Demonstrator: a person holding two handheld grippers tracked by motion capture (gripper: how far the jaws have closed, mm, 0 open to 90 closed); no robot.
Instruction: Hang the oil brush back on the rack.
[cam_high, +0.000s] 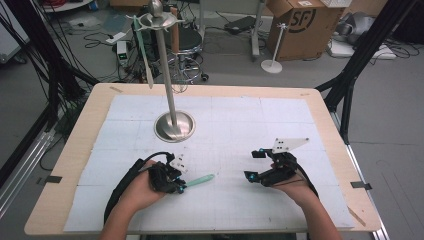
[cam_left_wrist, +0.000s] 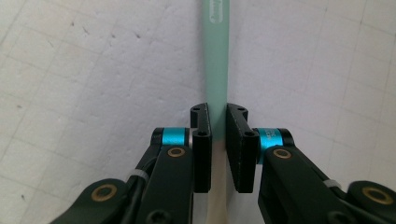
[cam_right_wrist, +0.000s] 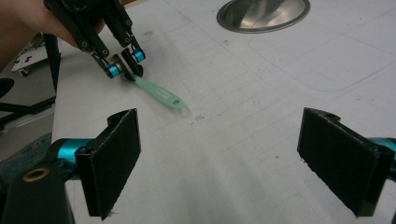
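Note:
A mint-green utensil (cam_high: 200, 180) with a slot at its handle tip lies low over the white mat (cam_high: 235, 125), pointing right. My left gripper (cam_high: 181, 187) is shut on it. In the left gripper view the two black pads clamp the green handle (cam_left_wrist: 217, 60) where it turns pale, the gripper (cam_left_wrist: 218, 135) looking along it. My right gripper (cam_high: 255, 165) rests to the right of the utensil's tip, open with nothing in it. From the right gripper (cam_right_wrist: 243, 163) I see the left gripper (cam_right_wrist: 128, 65) holding the utensil (cam_right_wrist: 161, 93) farther off.
A metal stand (cam_high: 174, 125) with a round base and a tall pole rises at the mat's back centre, and a pale utensil (cam_high: 142, 50) hangs from its top ring. The stand's base (cam_right_wrist: 264, 11) is beyond the right gripper. The wooden table edge (cam_high: 55, 170) frames the mat.

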